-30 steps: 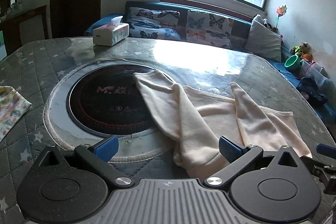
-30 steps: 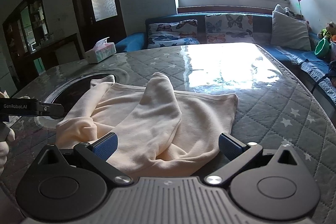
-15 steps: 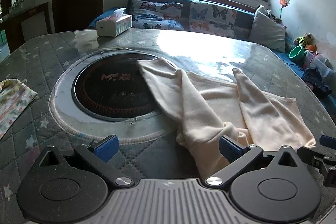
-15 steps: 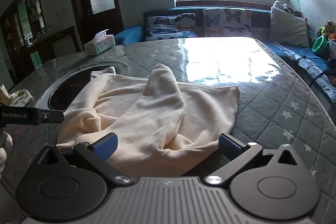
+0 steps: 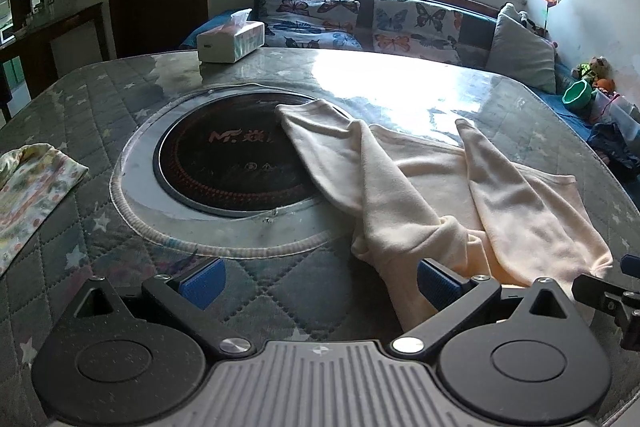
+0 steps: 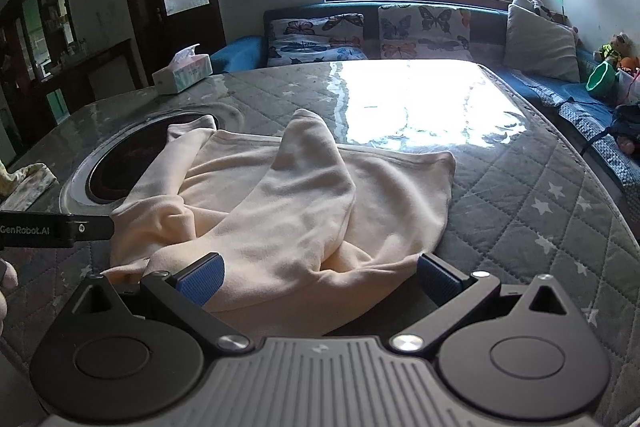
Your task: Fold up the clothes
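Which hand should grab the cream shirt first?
Probably right: the right gripper is open over the cream shirt, while the left gripper is mostly over bare table.

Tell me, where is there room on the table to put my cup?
Bare spots: the far shiny stretch between the tissue box and the cream top, and the quilted cover right of the top. Crowded: the middle under the top, and the left edge with the floral cloth.

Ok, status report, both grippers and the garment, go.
Left gripper open, empty. Right gripper open, empty, over the near edge of the cream garment. Garment rumpled on the table, sleeves crossed over the body, unfolded. Nothing in the way.
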Demonstrator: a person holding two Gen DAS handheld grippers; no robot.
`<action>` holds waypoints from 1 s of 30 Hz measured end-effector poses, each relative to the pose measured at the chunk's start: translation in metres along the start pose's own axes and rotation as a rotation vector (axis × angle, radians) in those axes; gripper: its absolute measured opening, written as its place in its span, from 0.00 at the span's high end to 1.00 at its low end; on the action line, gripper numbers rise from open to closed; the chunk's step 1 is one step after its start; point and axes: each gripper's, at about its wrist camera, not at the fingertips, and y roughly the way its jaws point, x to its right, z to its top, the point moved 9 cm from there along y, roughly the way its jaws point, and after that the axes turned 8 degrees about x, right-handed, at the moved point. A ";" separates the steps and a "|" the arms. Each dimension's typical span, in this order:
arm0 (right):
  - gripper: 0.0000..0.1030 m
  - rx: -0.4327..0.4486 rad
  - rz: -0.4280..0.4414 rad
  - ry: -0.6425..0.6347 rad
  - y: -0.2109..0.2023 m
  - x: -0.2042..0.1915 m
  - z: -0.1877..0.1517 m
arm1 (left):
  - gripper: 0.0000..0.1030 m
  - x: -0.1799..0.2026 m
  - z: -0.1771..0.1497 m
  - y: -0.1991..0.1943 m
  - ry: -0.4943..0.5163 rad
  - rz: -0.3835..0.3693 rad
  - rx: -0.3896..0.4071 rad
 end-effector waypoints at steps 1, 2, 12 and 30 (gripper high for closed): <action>0.00 -0.001 -0.001 0.000 0.000 0.000 0.000 | 0.00 0.000 0.000 0.000 0.001 0.001 0.000; 0.00 -0.002 -0.001 0.001 -0.001 0.000 0.000 | 0.00 0.000 0.000 -0.001 0.003 0.001 -0.001; 0.00 -0.001 -0.006 0.005 -0.004 0.000 0.000 | 0.00 0.002 -0.001 -0.002 0.012 0.006 -0.002; 0.00 -0.006 -0.005 0.008 -0.002 0.000 0.000 | 0.00 0.004 -0.001 0.000 0.016 0.005 -0.009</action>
